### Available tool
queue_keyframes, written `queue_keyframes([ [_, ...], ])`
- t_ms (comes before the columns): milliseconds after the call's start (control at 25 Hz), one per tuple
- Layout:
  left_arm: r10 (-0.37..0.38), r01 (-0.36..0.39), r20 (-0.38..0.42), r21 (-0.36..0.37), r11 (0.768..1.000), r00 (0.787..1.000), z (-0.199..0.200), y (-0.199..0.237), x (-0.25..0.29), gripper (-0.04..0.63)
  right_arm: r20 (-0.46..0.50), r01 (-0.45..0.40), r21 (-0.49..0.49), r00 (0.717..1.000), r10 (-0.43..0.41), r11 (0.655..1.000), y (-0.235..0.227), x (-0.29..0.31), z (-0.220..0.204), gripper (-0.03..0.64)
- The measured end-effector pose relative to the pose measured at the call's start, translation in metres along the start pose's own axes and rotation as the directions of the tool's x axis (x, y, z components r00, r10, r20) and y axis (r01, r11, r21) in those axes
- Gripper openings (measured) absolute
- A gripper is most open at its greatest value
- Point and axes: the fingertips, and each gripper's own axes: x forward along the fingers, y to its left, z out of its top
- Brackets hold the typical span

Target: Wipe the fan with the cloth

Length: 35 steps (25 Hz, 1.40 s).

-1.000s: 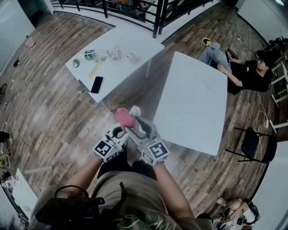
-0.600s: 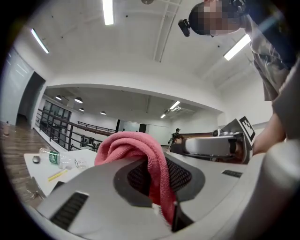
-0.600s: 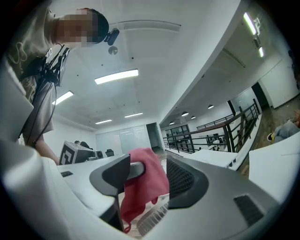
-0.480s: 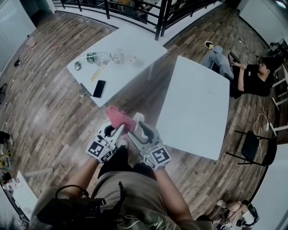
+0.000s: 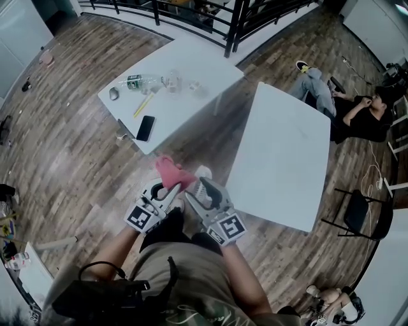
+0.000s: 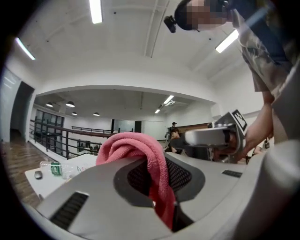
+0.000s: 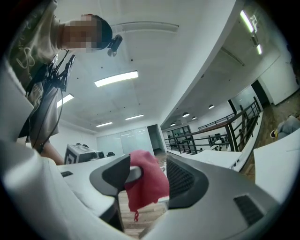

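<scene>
A pink cloth [image 5: 172, 173] is bunched between the jaws of my left gripper [image 5: 171, 189], which is shut on it in front of the person's body. In the left gripper view the cloth [image 6: 140, 150] loops over the jaw tips and hangs down into the left gripper [image 6: 161, 190]. My right gripper [image 5: 199, 183] is close beside it on the right. Its jaws stand apart in the right gripper view, where the cloth [image 7: 145, 185] hangs just beyond the right gripper [image 7: 152, 180], with no pad pressing on it. I see no fan in any view.
Two white tables stand ahead: the far one [image 5: 191, 70] holds a bottle, a phone [image 5: 145, 127] and small items, the near one [image 5: 280, 159] is bare. A person [image 5: 357, 114] sits at the right near a black chair [image 5: 357, 207]. A black railing [image 5: 236, 19] runs behind.
My left gripper with the cloth has shifted a little to the left, away from the right gripper's tips. The right gripper has stayed put.
</scene>
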Motion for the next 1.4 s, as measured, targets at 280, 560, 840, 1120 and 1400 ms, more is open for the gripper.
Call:
queue_keyframes([
  [280, -0.093, 0.093, -0.002, 0.008, 0.996, 0.996, 0.002, -0.055, 0.013, 0.071, -0.007, -0.031, -0.018, 1.0, 0.031, 0.999, 0.009, 0.002, 0.005, 0.272],
  [560, -0.138, 0.139, -0.021, 0.033, 0.99, 0.99, -0.006, -0.097, 0.013, 0.071, -0.069, -0.087, -0.053, 0.994, 0.084, 0.995, 0.018, -0.03, -0.007, 0.272],
  [840, -0.184, 0.184, -0.068, 0.003, 0.983, 0.981, -0.021, -0.145, 0.011, 0.071, -0.156, -0.201, 0.024, 0.967, 0.202, 0.979, 0.043, -0.071, -0.022, 0.166],
  [1120, -0.137, 0.136, -0.005, -0.077, 0.988, 0.991, -0.015, -0.15, 0.006, 0.125, -0.017, -0.109, 0.0, 0.994, 0.109, 0.994, 0.032, -0.096, -0.003, 0.076],
  [1400, -0.035, 0.041, 0.049, -0.14, 0.989, 0.998, -0.015, -0.115, -0.017, 0.097, 0.08, 0.078, 0.004, 0.994, -0.078, 0.997, -0.002, -0.114, 0.019, 0.069],
])
